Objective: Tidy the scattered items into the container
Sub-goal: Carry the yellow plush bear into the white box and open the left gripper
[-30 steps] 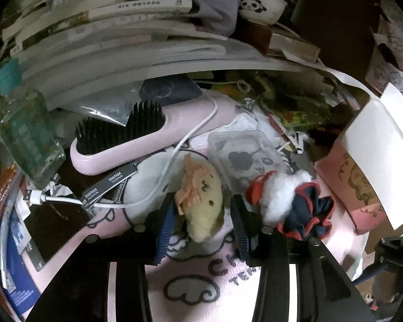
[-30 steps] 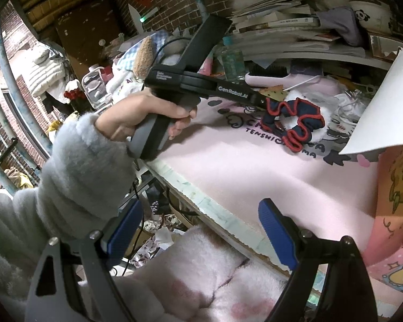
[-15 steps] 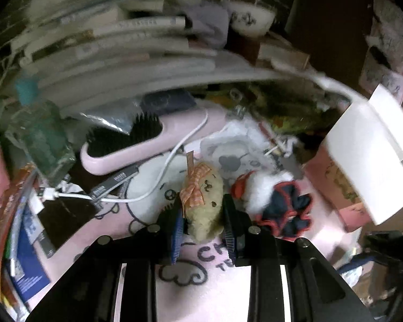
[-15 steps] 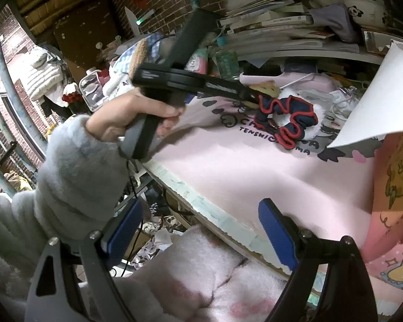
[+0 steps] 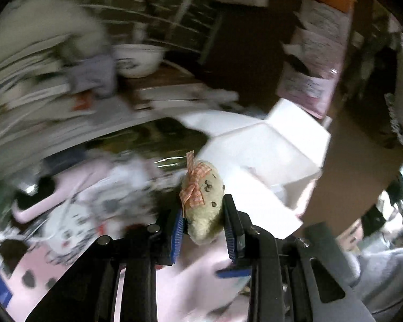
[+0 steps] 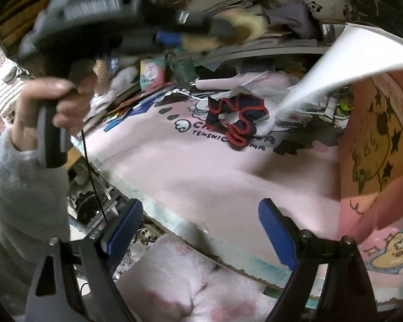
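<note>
- Lifted off the pink mat since the earlier frames, the plush (image 5: 204,201) now hangs in the air in the left gripper (image 5: 203,222), where a second ago it lay on the mat beside the scrunchie.
- Both blue pads (image 5: 176,232) of that gripper press the plush's sides; its head and orange checked bow stick out past the fingertips.
- From the left wrist view, the plush sits in front of the white flaps of the box (image 5: 268,145), which stands open on the right side of the mat.
- Much of the left view is motion-blurred; a pink hairbrush (image 5: 37,206) and a panda bowl (image 5: 138,60) on the shelf can still be made out.
- From the right wrist view, the left gripper with the plush appears as a blur high above the mat (image 6: 201,166), held by the left hand (image 6: 48,107) in a fluffy sleeve.
- The scrunchie (image 6: 236,120), navy with red edging, lies on the mat, its right side touching a white box flap.
- The right gripper (image 6: 201,230) hovers near the mat's front edge, jaws spread wide, holding nothing.
- The box's pink printed wall (image 6: 376,139) stands just right of it.
</note>
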